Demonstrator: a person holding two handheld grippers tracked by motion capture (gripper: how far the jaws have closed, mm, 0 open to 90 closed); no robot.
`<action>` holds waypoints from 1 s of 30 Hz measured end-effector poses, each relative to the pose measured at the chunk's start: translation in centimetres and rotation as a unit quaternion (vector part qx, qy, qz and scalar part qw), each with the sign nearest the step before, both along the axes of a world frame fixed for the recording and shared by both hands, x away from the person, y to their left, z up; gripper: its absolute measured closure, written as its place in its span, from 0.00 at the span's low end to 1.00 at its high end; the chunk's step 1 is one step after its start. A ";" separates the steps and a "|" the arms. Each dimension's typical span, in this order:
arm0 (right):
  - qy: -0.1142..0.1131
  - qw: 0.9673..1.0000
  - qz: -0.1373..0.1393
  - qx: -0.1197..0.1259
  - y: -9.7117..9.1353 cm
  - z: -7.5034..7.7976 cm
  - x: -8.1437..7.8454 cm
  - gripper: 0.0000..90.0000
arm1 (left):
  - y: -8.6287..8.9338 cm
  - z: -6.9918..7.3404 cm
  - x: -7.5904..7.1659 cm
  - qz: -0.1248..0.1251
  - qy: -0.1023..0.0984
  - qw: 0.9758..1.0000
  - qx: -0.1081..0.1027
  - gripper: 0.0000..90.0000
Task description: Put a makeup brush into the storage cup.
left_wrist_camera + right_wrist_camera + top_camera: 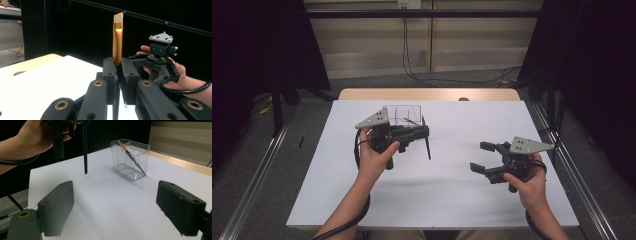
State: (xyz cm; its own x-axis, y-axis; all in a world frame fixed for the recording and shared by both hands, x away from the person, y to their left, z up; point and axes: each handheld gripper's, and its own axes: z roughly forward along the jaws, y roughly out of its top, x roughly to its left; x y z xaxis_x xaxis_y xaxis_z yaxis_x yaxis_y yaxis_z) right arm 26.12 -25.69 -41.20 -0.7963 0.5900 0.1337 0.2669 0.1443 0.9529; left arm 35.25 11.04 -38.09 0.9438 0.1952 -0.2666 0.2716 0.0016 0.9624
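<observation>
Left gripper [426,134], near the white desk's [442,200] far edge, clamps a black-handled, gold-ferruled flat brush [117,40]; right gripper [482,156], jaws spread and empty, hovers toward the right edge.

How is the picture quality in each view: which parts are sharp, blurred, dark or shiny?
High view: the white table is evenly lit, the surroundings dark. Left gripper view: the near fingers are soft, while the gold makeup brush they clamp glints against black. Right gripper view: the open near fingers blur, and the clear organizer box shows faint reflections and throws a weak shadow.
</observation>
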 end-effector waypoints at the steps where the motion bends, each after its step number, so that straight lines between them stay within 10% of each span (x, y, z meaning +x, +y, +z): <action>1: -0.001 1.000 -0.003 -0.001 -0.1 0.0 -0.1 0.15 | 0.0 0.0 0.0 0.001 0.000 1.000 -0.001 0.93; 30: 0.000 0.999 -0.035 -0.007 -4.2 -1.0 -2.3 0.14 | 0.1 0.2 0.7 0.015 -0.002 1.000 0.012 0.93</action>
